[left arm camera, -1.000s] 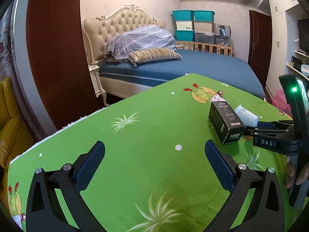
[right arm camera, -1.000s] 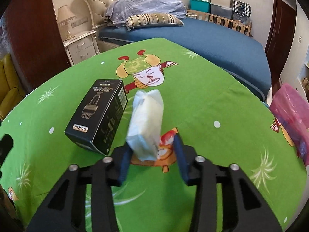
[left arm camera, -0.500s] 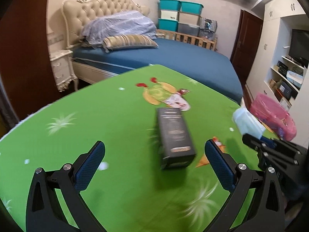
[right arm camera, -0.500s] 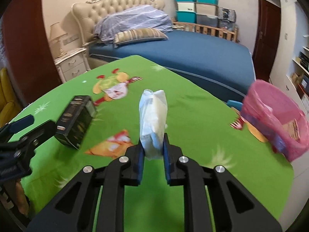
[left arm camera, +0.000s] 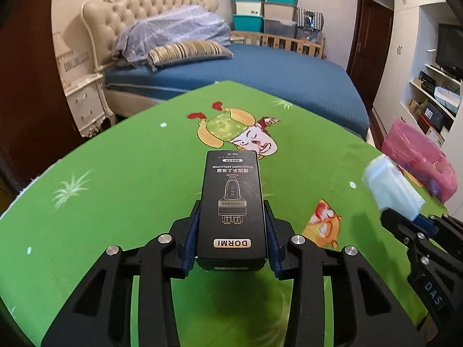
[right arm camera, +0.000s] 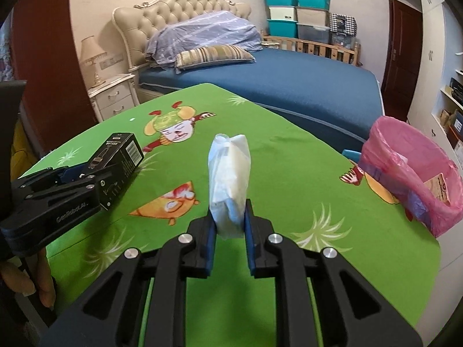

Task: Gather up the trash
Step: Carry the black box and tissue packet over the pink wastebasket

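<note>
Jaws of the left gripper [left arm camera: 231, 240] are closing on the black rectangular cardboard box [left arm camera: 231, 205], pads against its long sides at centre frame, low over the green cartoon-print tablecloth [left arm camera: 115, 196]. The right gripper [right arm camera: 230, 225] is clamped tight on the pale blue crumpled plastic packet [right arm camera: 228, 185], standing upright mid-frame. Both grips look firm enough to lift. The pink-lined trash bin [right arm camera: 411, 173] sits at the right edge, past the table corner, with bare cloth between; the right load should probably go first so the tools do not cross.
</note>
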The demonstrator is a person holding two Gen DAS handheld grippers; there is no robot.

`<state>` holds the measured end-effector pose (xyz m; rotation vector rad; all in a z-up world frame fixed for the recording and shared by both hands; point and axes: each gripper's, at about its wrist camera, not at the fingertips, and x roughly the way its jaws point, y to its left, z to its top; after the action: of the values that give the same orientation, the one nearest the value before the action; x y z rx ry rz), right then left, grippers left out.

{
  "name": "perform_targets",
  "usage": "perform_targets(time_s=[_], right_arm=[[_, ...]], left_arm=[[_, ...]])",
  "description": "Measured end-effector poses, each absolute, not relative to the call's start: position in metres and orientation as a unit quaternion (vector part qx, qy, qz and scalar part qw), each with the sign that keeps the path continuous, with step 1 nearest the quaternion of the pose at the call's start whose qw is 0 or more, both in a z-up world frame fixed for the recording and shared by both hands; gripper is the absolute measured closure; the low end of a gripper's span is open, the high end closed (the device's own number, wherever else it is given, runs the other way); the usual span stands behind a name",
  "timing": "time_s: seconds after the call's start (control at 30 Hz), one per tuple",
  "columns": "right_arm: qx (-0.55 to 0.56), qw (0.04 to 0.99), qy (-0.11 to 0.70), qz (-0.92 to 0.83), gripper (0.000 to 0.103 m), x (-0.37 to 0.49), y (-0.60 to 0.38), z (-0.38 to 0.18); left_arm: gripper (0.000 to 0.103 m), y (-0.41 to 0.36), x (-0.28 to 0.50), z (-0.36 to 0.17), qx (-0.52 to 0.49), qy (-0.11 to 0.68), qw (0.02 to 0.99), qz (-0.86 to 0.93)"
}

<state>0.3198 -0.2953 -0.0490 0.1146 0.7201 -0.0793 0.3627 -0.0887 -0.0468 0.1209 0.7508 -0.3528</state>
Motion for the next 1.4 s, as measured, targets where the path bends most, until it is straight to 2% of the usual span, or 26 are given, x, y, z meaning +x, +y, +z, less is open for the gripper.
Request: perform_targets(time_s=[0.67,1.0,1.4], right_arm=[[0.028,0.955,0.295,0.026,0.086,0.254,-0.289,-0.033],[0.014,0.966,0.255,0.039,0.086,0.208,-0.298,-0.021],[0.01,0.982,0.186,0.02,0.086,0.172,-0.32,0.021]], left_arm=[[0.066,-0.053,0.234,-0.022,0.025,0.283,0.949,-0.133],[0.066,-0.06,0.197,-0.012,0.029,0.246,0.961,-0.126],[0.066,-0.082,0.169,0.011,0.022,0.2,0.971,-0.129]])
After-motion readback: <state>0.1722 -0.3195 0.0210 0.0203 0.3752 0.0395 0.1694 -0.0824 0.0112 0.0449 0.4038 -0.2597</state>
